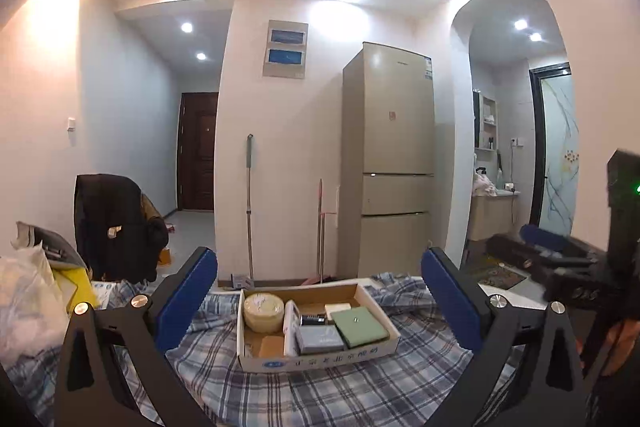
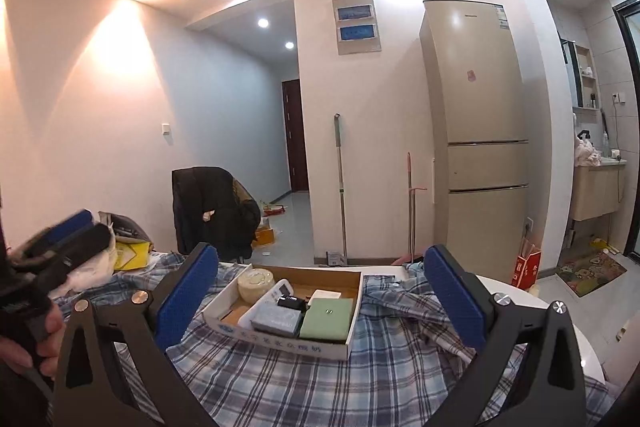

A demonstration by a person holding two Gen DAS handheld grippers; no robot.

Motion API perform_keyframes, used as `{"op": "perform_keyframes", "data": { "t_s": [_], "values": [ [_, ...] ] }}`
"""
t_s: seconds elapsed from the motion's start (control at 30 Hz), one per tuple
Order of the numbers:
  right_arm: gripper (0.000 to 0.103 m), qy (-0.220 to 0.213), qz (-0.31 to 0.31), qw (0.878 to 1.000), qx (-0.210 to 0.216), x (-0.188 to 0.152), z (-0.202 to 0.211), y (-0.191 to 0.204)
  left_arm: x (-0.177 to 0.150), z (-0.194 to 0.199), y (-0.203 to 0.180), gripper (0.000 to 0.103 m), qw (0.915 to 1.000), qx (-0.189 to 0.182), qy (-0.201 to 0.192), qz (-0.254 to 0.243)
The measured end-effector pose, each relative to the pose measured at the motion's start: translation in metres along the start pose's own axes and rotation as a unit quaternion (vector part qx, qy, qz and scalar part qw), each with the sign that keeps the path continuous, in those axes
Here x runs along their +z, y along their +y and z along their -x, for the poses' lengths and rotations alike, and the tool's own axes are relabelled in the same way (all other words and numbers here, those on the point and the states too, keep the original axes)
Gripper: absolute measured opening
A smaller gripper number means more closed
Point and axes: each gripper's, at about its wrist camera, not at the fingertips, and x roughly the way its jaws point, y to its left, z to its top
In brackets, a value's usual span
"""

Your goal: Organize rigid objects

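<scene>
Left wrist view: both tools, left tool (image 1: 318,293) and right tool (image 2: 320,291), gape empty before the cardboard tray's (image 1: 320,361) near rim.

The left gripper (image 1: 319,297) fills the bottom of the left wrist view, pointing level into the frame. Its two black arms rise from the lower corners, each tipped with a blue pad, and the jaws stand wide apart with nothing between them. The right gripper (image 2: 321,293) shows the same pose in the right wrist view: black arms from the lower corners, blue pads spread to their widest, nothing gripped, aimed slightly downward. Each gripper also appears blurred at the edge of the other's view, the right one at the right edge, the left one at the left edge. A hand (image 2: 38,337) wraps the left gripper's handle at lower left.
</scene>
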Motion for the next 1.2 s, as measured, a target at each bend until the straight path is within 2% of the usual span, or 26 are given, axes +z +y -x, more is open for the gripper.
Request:
{"op": "perform_keyframes", "data": {
  "t_s": [0.2,0.3,0.37,0.57,0.7,1.2],
  "values": [
    [0.103,-0.008,0.010,1.000,-0.016,-0.030,-0.002,-0.001,-0.034,-0.004,0.002,0.103,0.9988,0.040,-0.012,-0.026],
    [0.103,-0.014,0.005,1.000,-0.027,-0.044,-0.004,-0.005,-0.050,-0.008,0.009,0.103,0.9985,0.051,-0.011,-0.013],
    [0.103,-0.034,-0.008,0.999,-0.030,-0.047,0.002,-0.008,-0.057,-0.012,0.010,0.103,0.9982,0.058,-0.003,-0.014],
    [0.103,-0.027,0.034,0.997,-0.056,-0.060,-0.006,-0.005,-0.063,-0.009,0.005,0.103,0.9977,0.064,-0.006,-0.024],
    [0.103,-0.016,0.048,0.997,-0.054,-0.064,-0.008,0.000,-0.066,-0.014,-0.006,0.103,0.9968,0.062,0.005,-0.050],
    [0.103,-0.016,0.035,0.997,-0.071,-0.064,-0.005,-0.008,-0.064,-0.009,0.001,0.103,0.9969,0.071,-0.003,-0.033]
  ]
}}
